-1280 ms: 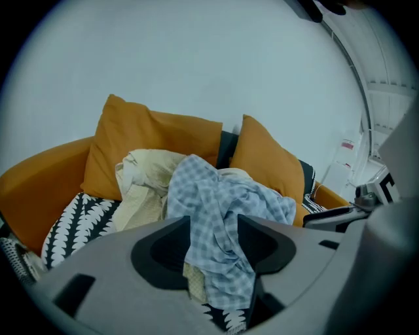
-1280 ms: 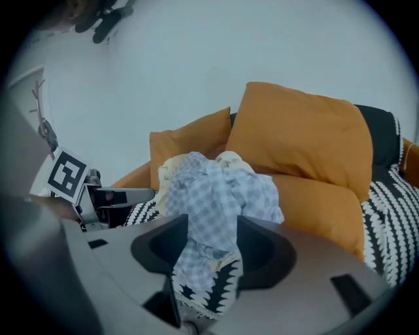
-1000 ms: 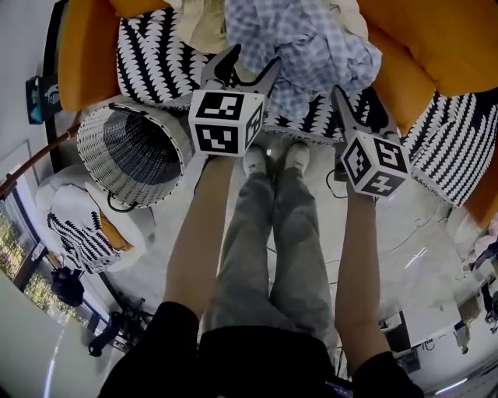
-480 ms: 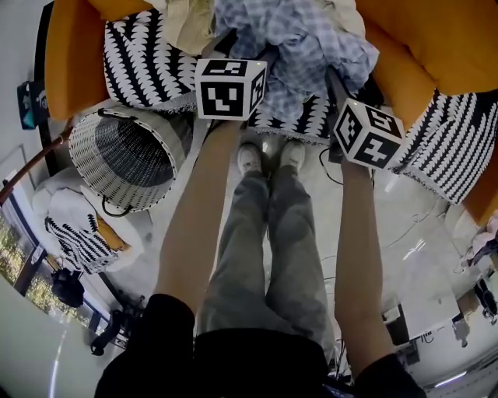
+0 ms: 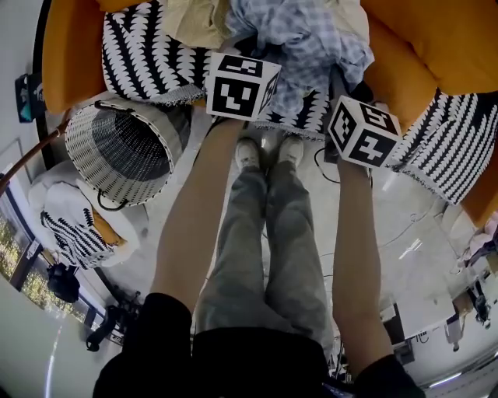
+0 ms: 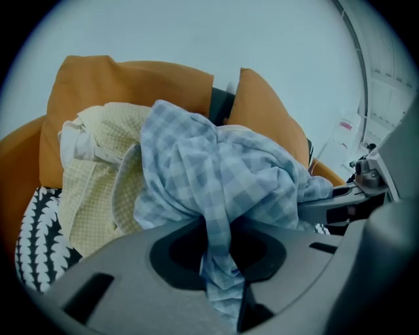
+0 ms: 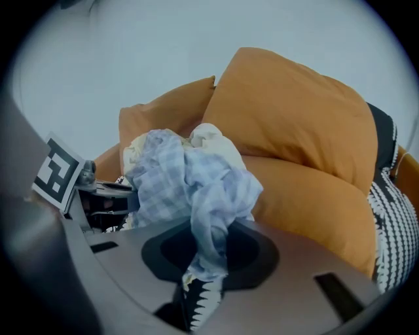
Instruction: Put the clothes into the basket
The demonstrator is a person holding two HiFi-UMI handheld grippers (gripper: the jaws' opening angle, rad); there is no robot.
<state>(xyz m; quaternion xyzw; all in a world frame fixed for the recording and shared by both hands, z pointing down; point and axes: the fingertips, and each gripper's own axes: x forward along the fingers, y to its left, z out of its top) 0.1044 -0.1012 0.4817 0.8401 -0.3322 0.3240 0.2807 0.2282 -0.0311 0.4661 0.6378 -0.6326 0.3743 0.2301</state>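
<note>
A blue checked shirt lies crumpled on an orange sofa, with a cream garment to its left. Both grippers have just been closing on it. In the left gripper view, my left gripper pinches a fold of the checked shirt. In the right gripper view, my right gripper is shut on another fold of the shirt, with a bit of zigzag throw below. In the head view, the marker cubes hide both sets of jaws. The wicker basket stands on the floor at the left, apart from both grippers.
A black-and-white zigzag throw covers the sofa seat. Big orange cushions stand behind the clothes. The person's legs and shoes are between the grippers, cables trail on the floor, and a white chair is lower left.
Both grippers have moved forward and down into the clothes pile. Their jaws, open a second ago, are now hidden behind the cubes in the head view. The basket has not moved.
</note>
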